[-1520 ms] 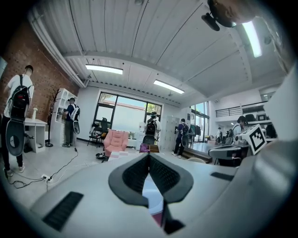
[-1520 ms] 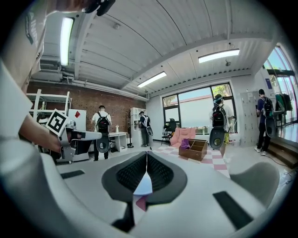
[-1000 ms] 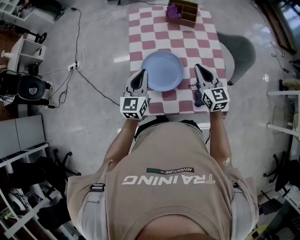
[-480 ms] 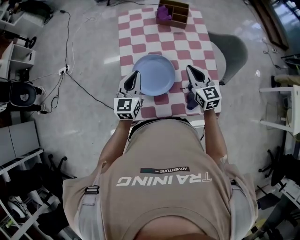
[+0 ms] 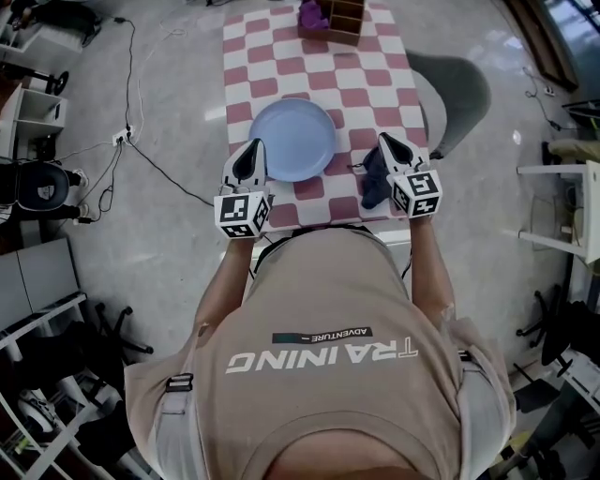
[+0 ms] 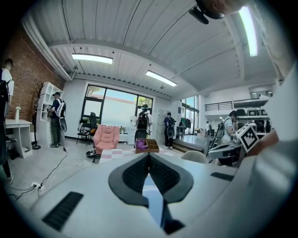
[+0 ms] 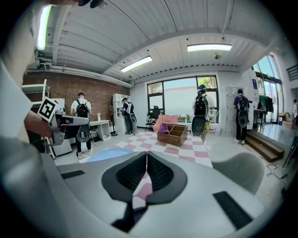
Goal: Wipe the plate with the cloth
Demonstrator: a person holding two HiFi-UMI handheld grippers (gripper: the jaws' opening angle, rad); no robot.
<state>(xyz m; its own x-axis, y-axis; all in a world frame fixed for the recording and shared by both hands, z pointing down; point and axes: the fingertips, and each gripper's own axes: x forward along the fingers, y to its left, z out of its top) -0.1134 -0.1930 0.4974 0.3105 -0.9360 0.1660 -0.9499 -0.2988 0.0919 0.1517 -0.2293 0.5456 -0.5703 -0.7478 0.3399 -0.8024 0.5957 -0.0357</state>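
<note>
A light blue plate (image 5: 292, 139) lies on the near half of the pink-and-white checked table (image 5: 375, 84). My left gripper (image 5: 253, 150) hovers at the plate's left rim, jaws together and holding nothing. In the left gripper view (image 6: 149, 158) a strip of the plate (image 6: 151, 195) shows below the meeting tips. My right gripper (image 5: 386, 141) is to the right of the plate, apart from it. It is shut on a dark blue cloth (image 5: 372, 183) that hangs down beside it. In the right gripper view (image 7: 146, 155) the cloth (image 7: 125, 222) shows low between the jaws and the plate (image 7: 109, 155) lies ahead to the left.
A wooden box (image 5: 333, 19) holding a purple cloth (image 5: 309, 14) stands at the table's far end. A grey chair (image 5: 459, 89) sits at the table's right side. Cables (image 5: 141, 131) run over the floor at the left. Several people stand at the back of the room.
My right gripper has sunk toward the table with the cloth, which now shows more fully at its left side. The left gripper stays at the plate's left rim. The head view has shifted.
</note>
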